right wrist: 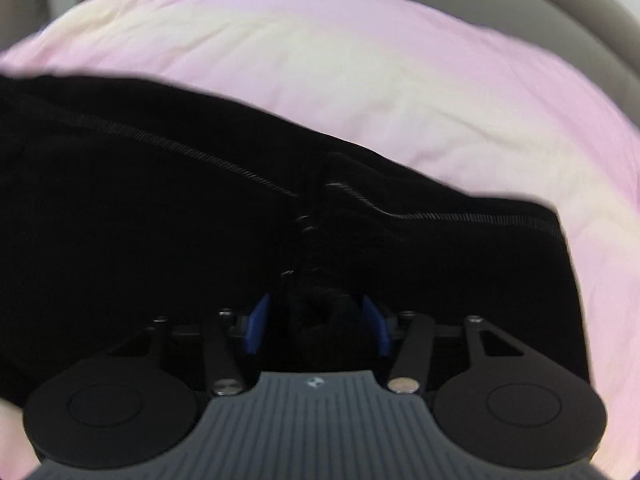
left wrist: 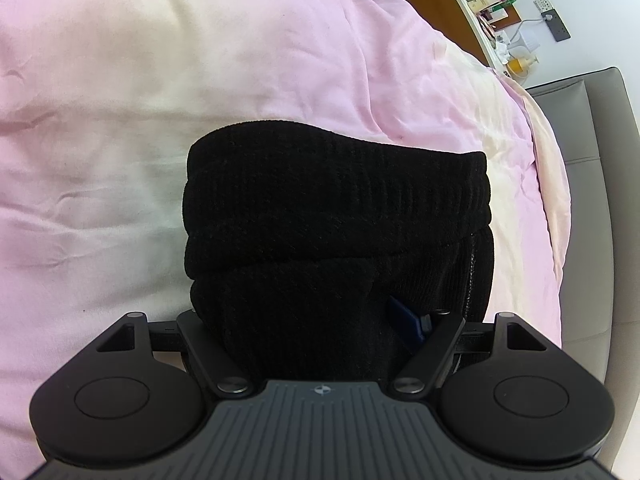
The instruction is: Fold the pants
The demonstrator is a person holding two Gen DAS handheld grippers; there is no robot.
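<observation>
Left gripper [left wrist: 320, 320]: wide; pants [left wrist: 336, 208] bundle between, grasp unclear.
Right gripper [right wrist: 316, 324]: blurred, seemingly pinching pants.
Risk: fold slumps ahead if loosened.

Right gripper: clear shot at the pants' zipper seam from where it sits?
Probably yes. The right gripper already has a bunch of the pants between its jaws, and the zipper seam lies uncovered just ahead on the fabric.

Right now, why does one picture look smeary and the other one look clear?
The right wrist view is smeared with motion blur: the pants and their seam stitching streak, and the bedding goes soft. The left wrist view is sharp: the pants' ribbing shows clearly. Both bend at the edges from the fisheye lens.
</observation>
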